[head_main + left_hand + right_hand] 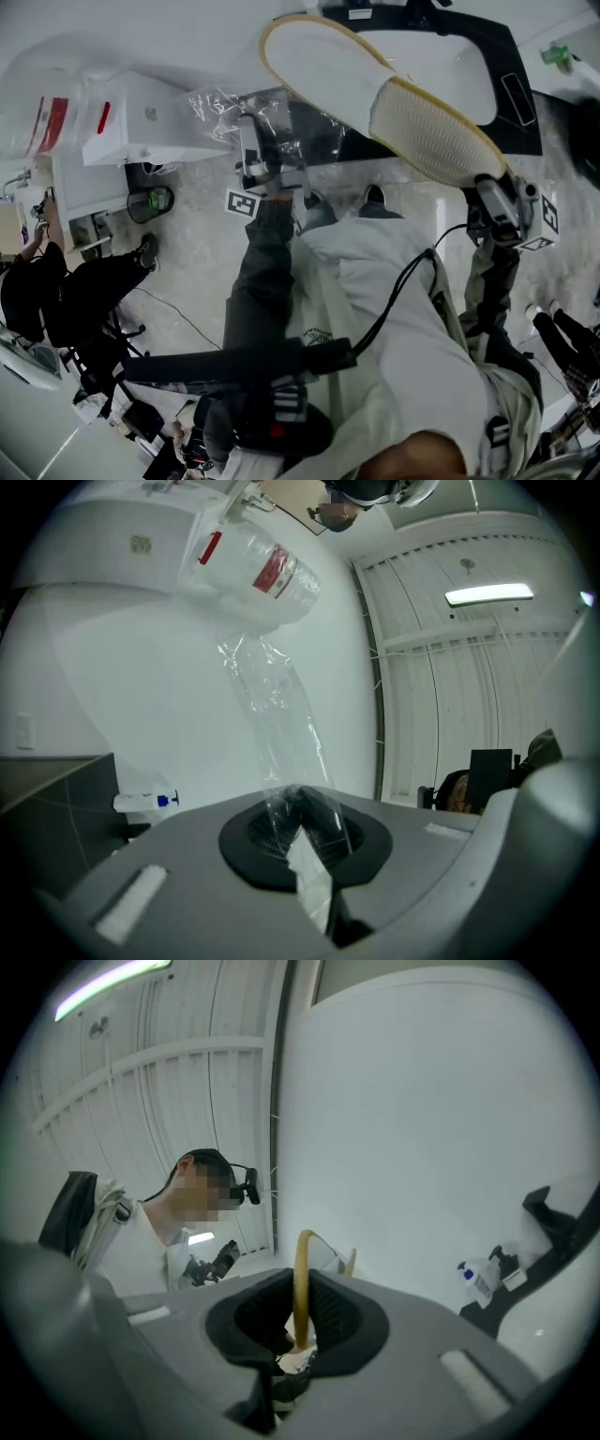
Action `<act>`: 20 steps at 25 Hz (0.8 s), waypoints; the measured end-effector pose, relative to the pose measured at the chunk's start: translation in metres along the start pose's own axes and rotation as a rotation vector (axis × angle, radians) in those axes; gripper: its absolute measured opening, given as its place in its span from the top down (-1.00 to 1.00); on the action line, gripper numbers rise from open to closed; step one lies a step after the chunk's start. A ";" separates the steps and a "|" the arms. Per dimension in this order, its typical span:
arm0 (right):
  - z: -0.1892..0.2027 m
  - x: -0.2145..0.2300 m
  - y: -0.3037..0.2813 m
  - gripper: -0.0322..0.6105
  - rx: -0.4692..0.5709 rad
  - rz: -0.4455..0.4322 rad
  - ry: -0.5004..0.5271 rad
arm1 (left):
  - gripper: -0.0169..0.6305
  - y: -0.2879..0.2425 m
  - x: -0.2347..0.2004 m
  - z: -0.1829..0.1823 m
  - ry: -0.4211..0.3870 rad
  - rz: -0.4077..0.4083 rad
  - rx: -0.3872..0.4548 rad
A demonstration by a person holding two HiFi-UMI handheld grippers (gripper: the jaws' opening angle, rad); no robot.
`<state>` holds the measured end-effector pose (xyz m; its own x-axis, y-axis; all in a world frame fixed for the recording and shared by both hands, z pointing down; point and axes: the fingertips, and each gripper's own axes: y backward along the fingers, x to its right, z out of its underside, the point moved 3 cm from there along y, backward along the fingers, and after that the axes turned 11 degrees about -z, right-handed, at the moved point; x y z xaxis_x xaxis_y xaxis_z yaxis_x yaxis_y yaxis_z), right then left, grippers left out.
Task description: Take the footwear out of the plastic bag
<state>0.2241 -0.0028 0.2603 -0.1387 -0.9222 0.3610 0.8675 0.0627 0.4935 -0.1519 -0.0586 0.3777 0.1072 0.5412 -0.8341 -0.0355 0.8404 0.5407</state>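
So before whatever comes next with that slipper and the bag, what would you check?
1. The right gripper is clamped on the slipper by its rim: ok.
2. The left gripper is pinching the plastic bag: ok.
3. The slipper is free of the plastic bag, with no film over it: ok.
4. Nothing else is left inside the plastic bag: cannot tell.
5. There is a spot to set the slipper down: cannot tell.

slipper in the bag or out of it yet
Out: right gripper holds the slipper clear of the plastic bag pinched by the left gripper.
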 end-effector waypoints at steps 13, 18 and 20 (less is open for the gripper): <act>0.067 0.062 -0.025 0.77 0.018 -0.001 -0.221 | 0.88 0.003 0.016 0.039 0.133 0.094 -0.058; 0.072 0.062 -0.024 0.77 0.037 -0.012 -0.254 | 0.61 0.001 0.019 0.043 0.133 0.113 -0.062; 0.069 0.060 -0.024 0.77 0.047 -0.015 -0.243 | 0.59 0.000 0.018 0.046 0.120 0.111 -0.079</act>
<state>0.1619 -0.0333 0.3244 -0.2673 -0.8048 0.5300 0.8420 0.0725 0.5346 -0.1040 -0.0503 0.3677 -0.0213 0.6264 -0.7792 -0.1194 0.7722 0.6241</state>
